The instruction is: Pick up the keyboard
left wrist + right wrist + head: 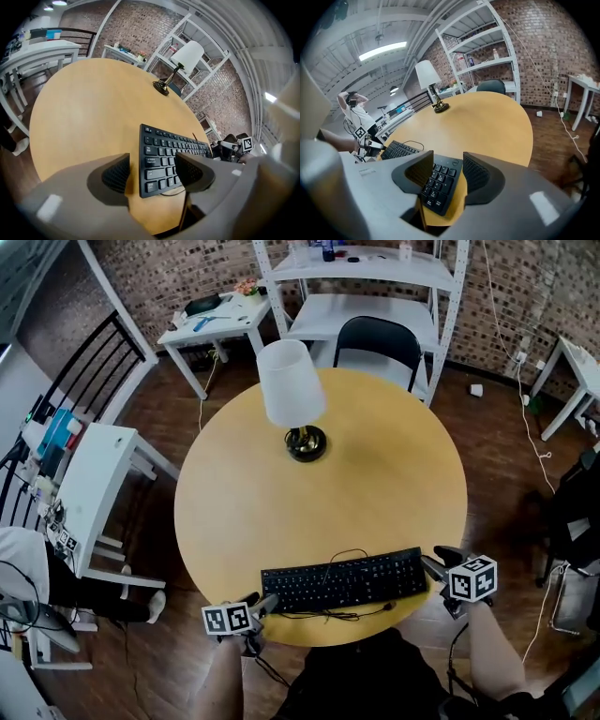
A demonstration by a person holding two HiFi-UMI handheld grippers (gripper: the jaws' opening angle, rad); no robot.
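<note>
Left claw wide around left end of keyboard; right claw wide around its right end; keyboard lies flat on counter.

Lamp is standing on round table, well ahead of left gripper; black chair is sitting beyond.

Brick wall w/ wht shelving
</note>
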